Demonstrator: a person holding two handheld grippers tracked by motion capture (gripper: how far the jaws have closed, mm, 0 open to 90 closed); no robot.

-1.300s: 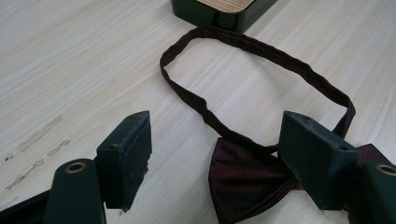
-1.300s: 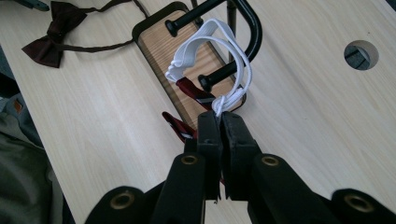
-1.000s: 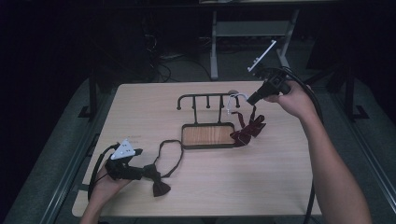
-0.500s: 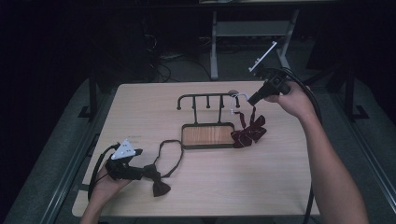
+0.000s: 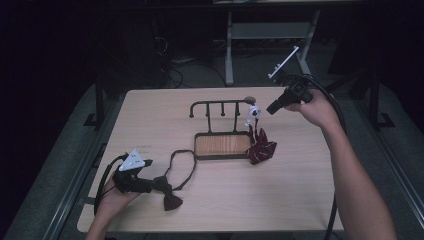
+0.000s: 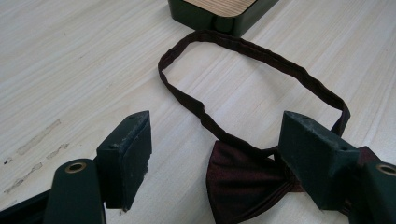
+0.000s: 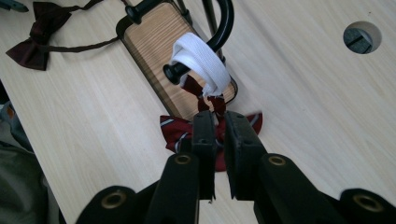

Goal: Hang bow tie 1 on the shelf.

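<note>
A black hook stand on a wooden base stands mid-table. A red striped bow tie hangs by its white strap from the stand's right hook, its lower end on the table. My right gripper hovers just right of that strap, shut and apart from it; in the right gripper view the white strap and the red bow tie lie beyond the jaws. My left gripper rests open at the front left, its jaws astride a dark maroon bow tie with a looped band.
A round cable hole sits in the table behind the stand. A grey table frame and cables stand on the dark floor beyond. The table's right half and front middle are bare wood.
My right gripper has drawn back to the right, away from the white strap. The red bow tie has sunk lower beside the base. The left gripper has stayed put.
</note>
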